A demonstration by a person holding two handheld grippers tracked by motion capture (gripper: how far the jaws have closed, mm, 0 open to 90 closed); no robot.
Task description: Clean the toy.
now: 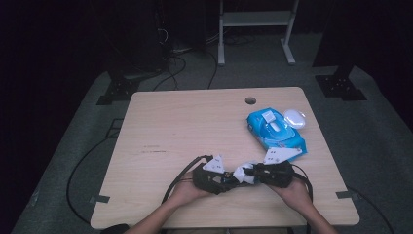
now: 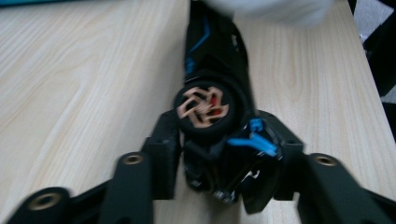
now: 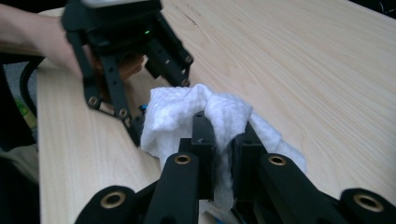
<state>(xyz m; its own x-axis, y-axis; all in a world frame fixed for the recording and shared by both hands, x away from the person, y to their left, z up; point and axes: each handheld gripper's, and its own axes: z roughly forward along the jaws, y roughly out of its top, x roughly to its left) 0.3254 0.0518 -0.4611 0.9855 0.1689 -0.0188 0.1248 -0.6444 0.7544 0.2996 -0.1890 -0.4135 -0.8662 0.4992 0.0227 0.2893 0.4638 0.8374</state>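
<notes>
My left gripper (image 1: 230, 180) and right gripper (image 1: 249, 172) meet tip to tip near the table's front edge, each in one of the person's hands. The left gripper (image 2: 224, 147) is shut on a small black device (image 2: 208, 112) with a round end showing copper-coloured parts and blue wires. The right gripper (image 3: 219, 135) is shut on a crumpled white wipe (image 3: 177, 116), which drapes over its jaw tips. In the right gripper view the left gripper (image 3: 154, 100) hangs just behind the wipe. The wipe (image 1: 242, 174) lies between the two grippers, and is a white blur (image 2: 275, 9) at the device's far end.
A blue pack of wet wipes (image 1: 275, 129) lies at the right of the wooden table (image 1: 185, 126), with a white oval lid (image 1: 294, 118) beside it. A cable hole (image 1: 250, 101) sits near the far edge. Cables trail from both grippers over the front edge.
</notes>
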